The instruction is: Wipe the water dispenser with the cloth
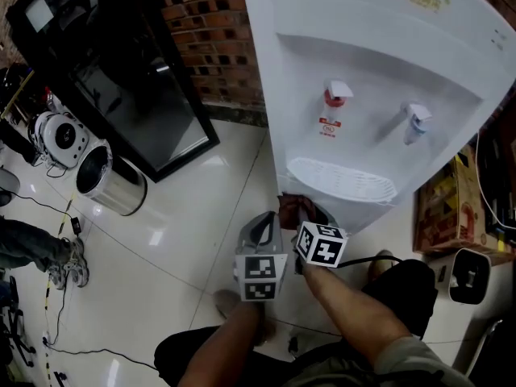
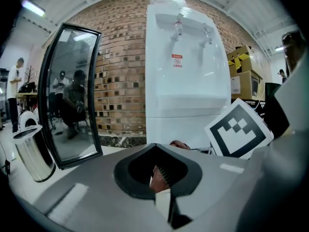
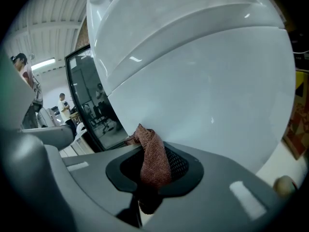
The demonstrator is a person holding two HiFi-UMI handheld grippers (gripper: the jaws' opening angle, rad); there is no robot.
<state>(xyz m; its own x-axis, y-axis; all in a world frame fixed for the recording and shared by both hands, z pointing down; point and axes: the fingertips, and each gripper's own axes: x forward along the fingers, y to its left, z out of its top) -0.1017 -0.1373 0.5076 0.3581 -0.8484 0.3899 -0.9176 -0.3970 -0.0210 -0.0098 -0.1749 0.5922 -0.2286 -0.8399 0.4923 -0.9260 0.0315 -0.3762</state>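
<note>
The white water dispenser [image 1: 379,95] stands against the brick wall, with a red tap [image 1: 336,95] and a blue tap [image 1: 415,123] above its drip tray [image 1: 343,180]. A reddish-brown cloth [image 1: 294,208] is pressed against the front panel just below the tray. My right gripper [image 1: 310,212] is shut on the cloth [image 3: 152,156], close to the dispenser's curved front [image 3: 193,71]. Beside it on the left, my left gripper [image 1: 266,220] has its jaws nearly together. A small reddish piece of cloth [image 2: 157,178] shows between them in the left gripper view.
A black-framed glass panel [image 1: 137,95] leans on the brick wall at the left, with a steel bin [image 1: 109,180] beside it. Cardboard boxes [image 1: 451,216] stand right of the dispenser. Cables and a bystander's legs [image 1: 32,244] are at the far left on the tiled floor.
</note>
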